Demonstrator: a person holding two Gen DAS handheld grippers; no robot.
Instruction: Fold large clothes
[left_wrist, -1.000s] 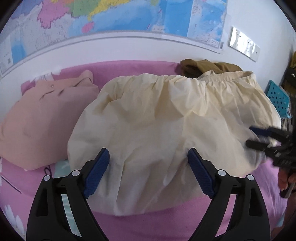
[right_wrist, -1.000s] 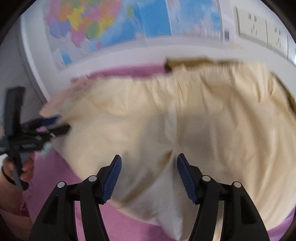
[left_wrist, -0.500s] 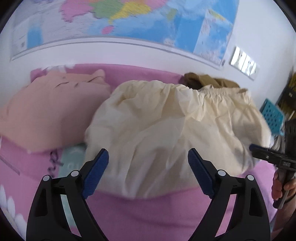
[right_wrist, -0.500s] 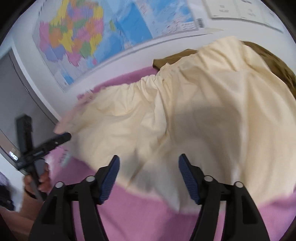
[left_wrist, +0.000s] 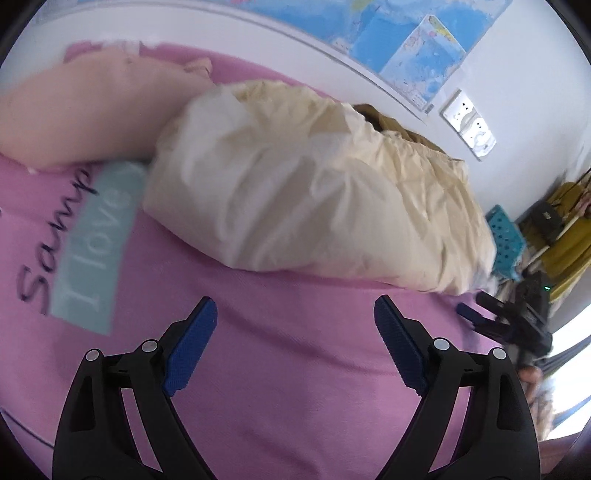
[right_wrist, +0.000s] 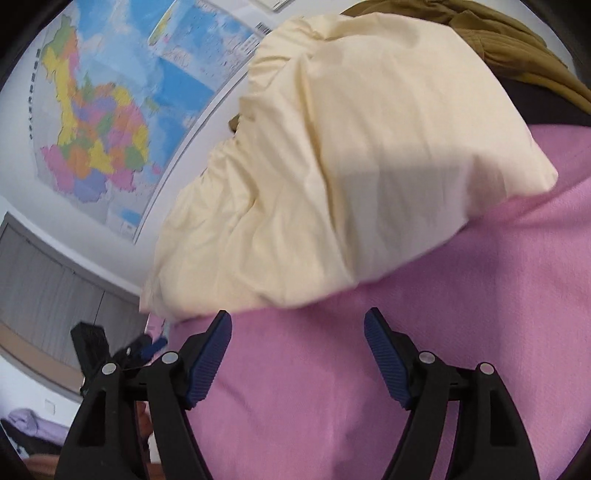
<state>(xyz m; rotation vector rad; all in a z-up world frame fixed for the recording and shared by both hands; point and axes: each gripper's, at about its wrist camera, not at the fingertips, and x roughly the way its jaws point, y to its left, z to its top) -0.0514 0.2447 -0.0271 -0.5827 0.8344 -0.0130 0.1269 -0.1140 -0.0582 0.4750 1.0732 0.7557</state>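
Note:
A cream garment (left_wrist: 314, 192) with a gathered waistband lies folded in a bundle on the pink bed sheet (left_wrist: 288, 350). The right wrist view shows the same cream garment (right_wrist: 351, 177) from the other side. My left gripper (left_wrist: 295, 314) hovers open over bare sheet, short of the garment's near edge, nothing between its blue pads. My right gripper (right_wrist: 297, 321) also hangs over bare sheet just below the garment's edge; its jaws are opening, with nothing between them. Each view shows the other gripper small at its side: the right gripper (left_wrist: 476, 306), the left gripper (right_wrist: 147, 345).
A peach pillow (left_wrist: 81, 114) lies left of the garment. An olive-brown garment (right_wrist: 498, 40) sits behind it by the wall. A map (right_wrist: 110, 122) and wall sockets (left_wrist: 469, 125) are above the bed. A teal basket (left_wrist: 506, 240) stands at the right.
Both grippers have pulled back off the cream garment toward the near side and rolled; the garment, earlier between the fingers, now lies beyond them. The right jaws stand wider.

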